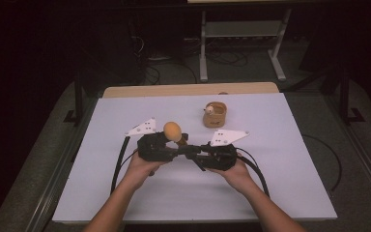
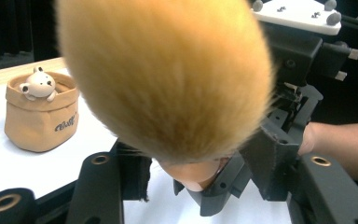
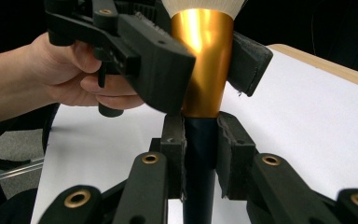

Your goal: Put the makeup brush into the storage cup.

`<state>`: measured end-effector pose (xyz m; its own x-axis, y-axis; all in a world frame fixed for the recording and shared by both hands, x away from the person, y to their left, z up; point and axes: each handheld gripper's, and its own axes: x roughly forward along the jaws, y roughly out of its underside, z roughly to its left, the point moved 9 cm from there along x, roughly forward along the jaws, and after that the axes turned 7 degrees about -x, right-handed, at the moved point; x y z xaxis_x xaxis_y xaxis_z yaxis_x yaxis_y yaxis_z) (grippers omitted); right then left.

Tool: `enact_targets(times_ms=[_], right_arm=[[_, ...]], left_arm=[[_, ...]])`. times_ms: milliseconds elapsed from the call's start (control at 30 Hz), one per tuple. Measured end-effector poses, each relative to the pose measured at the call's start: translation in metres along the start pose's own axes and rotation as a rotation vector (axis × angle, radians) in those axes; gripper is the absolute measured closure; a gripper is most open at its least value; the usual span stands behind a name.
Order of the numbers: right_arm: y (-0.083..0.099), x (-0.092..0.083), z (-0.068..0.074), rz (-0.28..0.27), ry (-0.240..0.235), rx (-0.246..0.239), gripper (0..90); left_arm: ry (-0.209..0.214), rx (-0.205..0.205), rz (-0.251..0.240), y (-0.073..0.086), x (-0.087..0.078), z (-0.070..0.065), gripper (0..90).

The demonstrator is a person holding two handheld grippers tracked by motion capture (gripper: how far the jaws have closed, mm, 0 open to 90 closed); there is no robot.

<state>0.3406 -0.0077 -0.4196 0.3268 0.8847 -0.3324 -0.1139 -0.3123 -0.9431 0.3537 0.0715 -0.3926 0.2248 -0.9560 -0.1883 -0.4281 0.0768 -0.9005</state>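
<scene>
A makeup brush [image 1: 174, 131] is held up between the two grippers over the middle of the white table [image 1: 290, 193], its fluffy orange-tan head uppermost. The right gripper [image 3: 200, 140] has its jaws clamped on the brush's dark handle, the pads pressing it from both sides just below the gold ferrule. The left gripper [image 3: 205, 70] comes in from the other side with its jaws to either side of that gold ferrule; in the right gripper view the near pad lies against the metal and the far pad sits close beside it, but whether both are pressing cannot be told. In the left gripper view the brush head [image 2: 168, 74] bulks large right before the camera, with the right gripper's jaws visible beneath it at the handle. In the high view the two grippers meet nose to nose in the person's hands, the left gripper [image 1: 160, 146] to the left and the right gripper [image 1: 211, 152] to the right, each with a grey three-cornered plate on top and a black cable looping back over the table. Farther back on the table, well apart from the hands, stands a small tan holder [image 1: 214, 115] shaped like a bag, with a little pale bear figure [image 2: 39, 84] peeking over its rim.
</scene>
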Motion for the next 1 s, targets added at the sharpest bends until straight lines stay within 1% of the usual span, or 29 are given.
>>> enact_targets(times_ms=[233,333,667,800,1000], right_arm=[[-0.0001,0.0006,0.0013,0.002,0.0,-0.005,73.7],[-0.0007,0.0006,0.0022,0.001,-0.001,-0.006,73.7],[-0.0009,0.0018,0.0027,0.001,0.005,-0.015,73.7],[-0.0012,0.0023,0.0033,0.0,0.005,-0.016,73.6],[-0.0008,0.003,0.0031,0.001,0.004,-0.017,73.2]], left_arm=[[-0.008,-0.012,-0.008,-0.0013,-0.0018,0.0022,55.5],[-0.012,-0.01,-0.013,-0.0022,-0.0023,0.0027,59.8],[-0.019,-0.007,-0.018,-0.0032,-0.0007,-0.0008,61.7],[-0.021,0.002,-0.007,-0.0036,-0.0004,-0.0018,62.2],[-0.021,0.0,0.012,-0.0032,-0.0012,-0.0015,62.5]])
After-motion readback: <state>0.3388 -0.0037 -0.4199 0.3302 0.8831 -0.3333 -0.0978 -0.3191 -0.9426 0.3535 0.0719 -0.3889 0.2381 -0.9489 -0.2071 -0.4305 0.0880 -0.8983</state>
